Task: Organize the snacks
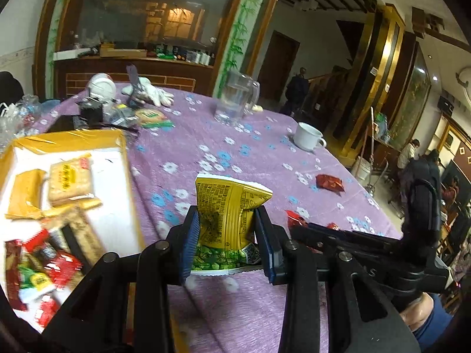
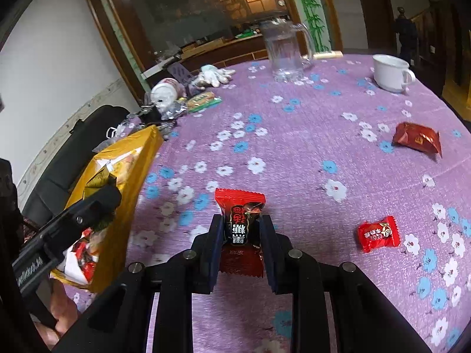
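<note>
Left wrist view: the left tool (image 1: 226,235) is pinched in on a yellow snack packet (image 1: 228,217) at the centre of the frame, its blue pads pressing the sides so the foil buckles between them. The packet hangs above the purple flowered table (image 1: 235,153). It looks light, thin and crinkly, with loose green contents showing in its lower part; a squeeze across the middle deforms it rather than stiffens it, so a grip near the sealed edge would likely hold more surely. At left sits the yellow-rimmed box (image 1: 67,139), already holding biscuit packs and red sweets.

Right wrist view: the right tool (image 2: 240,235) is nearly closed on a red and black candy (image 2: 240,220) at lower centre, held by its plump middle with the crimped wrapper end standing up. It seems small, light and slick; the wrapper could slide, so the filled body is the better hold. A red candy (image 2: 378,234) lies at lower right and a dark red packet (image 2: 418,138) at upper right, both loose on the table.
</note>
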### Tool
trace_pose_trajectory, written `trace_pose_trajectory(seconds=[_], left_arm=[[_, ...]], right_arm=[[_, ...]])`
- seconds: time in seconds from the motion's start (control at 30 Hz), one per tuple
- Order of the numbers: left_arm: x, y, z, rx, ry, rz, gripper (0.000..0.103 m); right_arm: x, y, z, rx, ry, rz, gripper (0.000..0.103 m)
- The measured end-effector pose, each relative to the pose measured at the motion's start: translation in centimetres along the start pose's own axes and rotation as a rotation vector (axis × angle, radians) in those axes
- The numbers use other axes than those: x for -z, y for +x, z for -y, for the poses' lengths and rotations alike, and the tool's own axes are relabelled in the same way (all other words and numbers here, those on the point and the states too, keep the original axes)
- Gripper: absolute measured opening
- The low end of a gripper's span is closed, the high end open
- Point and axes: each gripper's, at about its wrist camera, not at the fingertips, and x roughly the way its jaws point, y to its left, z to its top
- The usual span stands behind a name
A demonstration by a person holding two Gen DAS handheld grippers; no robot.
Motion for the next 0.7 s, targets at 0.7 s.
trace_pose_trajectory(seconds=[0.7], left_arm=[[2.2, -5.2, -12.1, -0.315, -0.164, 0.004, 0.035]], right_arm=[[0.9, 1.5, -13.3, -0.2, -0.247, -0.061, 0.025]])
